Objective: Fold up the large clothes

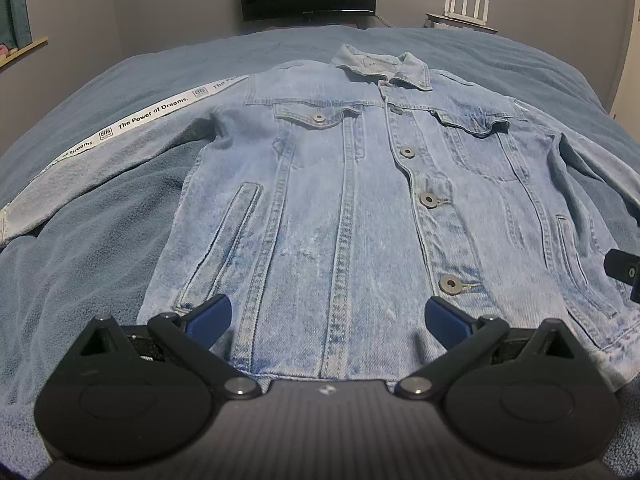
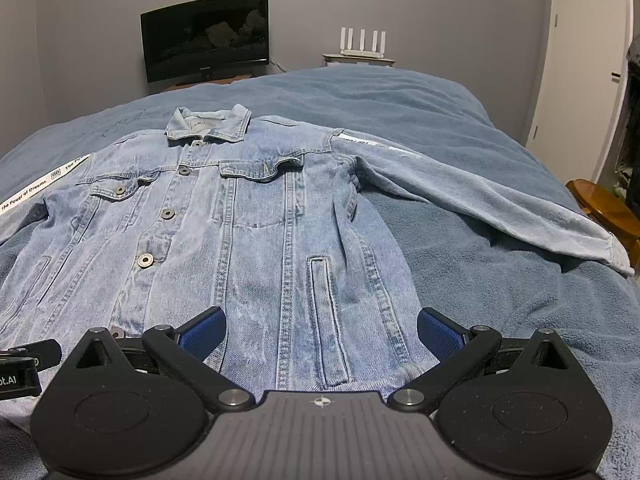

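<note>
A light blue denim jacket [image 1: 340,184] lies flat, front up and buttoned, on a blue blanket [image 1: 100,260], collar at the far end. It also shows in the right wrist view [image 2: 248,232]. Its sleeves spread out to both sides; the left one [image 1: 120,128] carries a white printed stripe, the right one [image 2: 480,200] reaches toward the bed edge. My left gripper [image 1: 328,320] is open and empty over the hem left of the button line. My right gripper [image 2: 320,330] is open and empty over the hem near the right slit pocket.
A dark monitor [image 2: 206,40] stands beyond the bed against the grey wall. A white router [image 2: 362,42] sits on a small shelf. A wooden stool [image 2: 604,204] stands by the bed's right edge. The right gripper's side [image 1: 624,272] shows at the left view's right edge.
</note>
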`<action>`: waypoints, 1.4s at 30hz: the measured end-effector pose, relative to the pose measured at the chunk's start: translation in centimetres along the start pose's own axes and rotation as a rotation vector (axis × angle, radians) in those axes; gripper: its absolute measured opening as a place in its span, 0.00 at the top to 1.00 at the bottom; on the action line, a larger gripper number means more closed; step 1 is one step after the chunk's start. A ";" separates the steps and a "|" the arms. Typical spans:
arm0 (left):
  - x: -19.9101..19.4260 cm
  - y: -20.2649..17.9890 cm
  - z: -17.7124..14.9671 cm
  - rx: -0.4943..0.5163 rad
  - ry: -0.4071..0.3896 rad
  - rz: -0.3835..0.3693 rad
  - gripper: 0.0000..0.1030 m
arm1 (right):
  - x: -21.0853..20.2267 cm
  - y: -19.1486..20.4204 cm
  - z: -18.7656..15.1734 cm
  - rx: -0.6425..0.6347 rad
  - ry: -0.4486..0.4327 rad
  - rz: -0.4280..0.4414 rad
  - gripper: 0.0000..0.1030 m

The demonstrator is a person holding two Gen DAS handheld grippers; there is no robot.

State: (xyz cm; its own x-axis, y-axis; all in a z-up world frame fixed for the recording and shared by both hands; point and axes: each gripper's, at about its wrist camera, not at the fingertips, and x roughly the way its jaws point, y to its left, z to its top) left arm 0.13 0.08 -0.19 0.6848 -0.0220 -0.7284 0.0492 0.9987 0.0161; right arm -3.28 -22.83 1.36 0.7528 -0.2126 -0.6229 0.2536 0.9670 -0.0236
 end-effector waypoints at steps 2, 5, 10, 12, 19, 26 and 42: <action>0.0 0.1 0.0 0.001 0.000 0.000 0.00 | 0.0 0.0 0.0 0.000 0.001 0.000 0.00; 0.1 0.2 0.0 0.002 0.002 -0.001 0.00 | 0.1 0.0 0.0 -0.001 0.000 0.000 0.00; 0.0 -0.1 -0.2 0.000 -0.002 0.003 0.00 | 0.1 0.0 0.0 0.000 0.002 0.000 0.00; 0.0 -0.2 -0.1 -0.001 -0.003 0.004 0.00 | 0.0 0.0 0.0 -0.001 0.003 -0.001 0.00; 0.0 0.0 -0.3 0.000 -0.003 0.003 0.00 | 0.0 0.0 0.0 -0.001 0.003 0.000 0.00; 0.0 -0.3 -0.1 -0.001 -0.002 0.005 0.00 | 0.0 0.0 0.0 -0.001 0.004 -0.001 0.00; 0.0 -0.3 -0.1 0.000 0.000 0.006 0.00 | 0.2 0.1 0.0 -0.004 0.007 -0.002 0.00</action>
State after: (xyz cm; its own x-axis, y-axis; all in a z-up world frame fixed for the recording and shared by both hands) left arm 0.01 -0.22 -0.25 0.6853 -0.0161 -0.7281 0.0450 0.9988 0.0203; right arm -3.12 -22.80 1.30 0.7482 -0.2141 -0.6279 0.2533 0.9670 -0.0279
